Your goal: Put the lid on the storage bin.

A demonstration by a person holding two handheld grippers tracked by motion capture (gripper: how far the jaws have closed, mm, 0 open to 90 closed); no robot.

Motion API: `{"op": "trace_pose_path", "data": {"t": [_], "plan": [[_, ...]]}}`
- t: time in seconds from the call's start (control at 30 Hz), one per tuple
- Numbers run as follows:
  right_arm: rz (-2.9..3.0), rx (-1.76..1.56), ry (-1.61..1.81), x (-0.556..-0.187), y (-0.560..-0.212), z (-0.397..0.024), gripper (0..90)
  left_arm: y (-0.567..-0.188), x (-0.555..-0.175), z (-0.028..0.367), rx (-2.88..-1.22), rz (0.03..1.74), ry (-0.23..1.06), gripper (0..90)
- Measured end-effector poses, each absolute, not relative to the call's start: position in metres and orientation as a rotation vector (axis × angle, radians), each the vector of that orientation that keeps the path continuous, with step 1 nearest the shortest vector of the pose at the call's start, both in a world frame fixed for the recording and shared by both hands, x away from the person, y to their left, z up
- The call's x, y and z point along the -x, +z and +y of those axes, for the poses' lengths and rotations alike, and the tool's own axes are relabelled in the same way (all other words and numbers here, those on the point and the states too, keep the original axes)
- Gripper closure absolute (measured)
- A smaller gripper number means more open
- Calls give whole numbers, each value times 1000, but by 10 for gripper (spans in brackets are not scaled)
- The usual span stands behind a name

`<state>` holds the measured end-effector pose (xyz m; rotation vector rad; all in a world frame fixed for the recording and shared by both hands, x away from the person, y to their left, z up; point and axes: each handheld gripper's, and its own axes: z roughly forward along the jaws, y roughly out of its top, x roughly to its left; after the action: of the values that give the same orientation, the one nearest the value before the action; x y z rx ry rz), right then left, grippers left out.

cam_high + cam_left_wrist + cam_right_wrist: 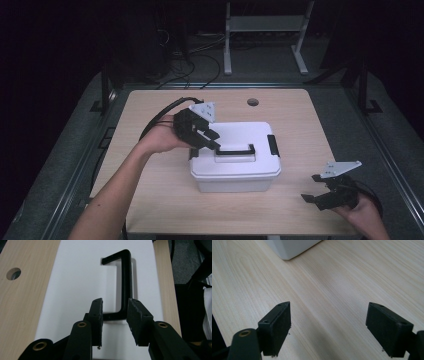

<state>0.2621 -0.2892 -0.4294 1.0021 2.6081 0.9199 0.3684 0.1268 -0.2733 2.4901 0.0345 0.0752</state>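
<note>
Left gripper (212,142) over the left end of the white rectangular plastic box (235,172), at centre frame in the high view; jaws parted, nothing clamped. In the left gripper view, left gripper (115,315) with pads either side of the near corner of the flat black U-shaped carrying handle (126,282), a visible gap on each side, no pad pressing. Handle lying flat on the lid, running toward the top of that frame. Black latch (273,145) on the box's right end.

Right gripper (320,192) at lower right of the high view, low over the light wooden table (150,170), well apart from the box. In the right gripper view, right gripper (328,327) spread wide, bare wood between the pads, box corner at the upper left of that frame.

Box well inside every table edge: broad open strips of wood to the left and right of frame, narrower ones ahead and behind. Round cable hole (253,102) near the far edge, beyond the box. Right gripper close to the table's lower right corner and near edge.
</note>
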Motion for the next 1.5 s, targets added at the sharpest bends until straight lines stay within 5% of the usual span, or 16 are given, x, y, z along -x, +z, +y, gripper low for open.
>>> {"op": "trace_pose_path", "data": {"t": [1.5], "plan": [[2611, -1027, 910, -264, -433, -288, 193, -317, -337, 251, -2397, 256, 91, 590]]}}
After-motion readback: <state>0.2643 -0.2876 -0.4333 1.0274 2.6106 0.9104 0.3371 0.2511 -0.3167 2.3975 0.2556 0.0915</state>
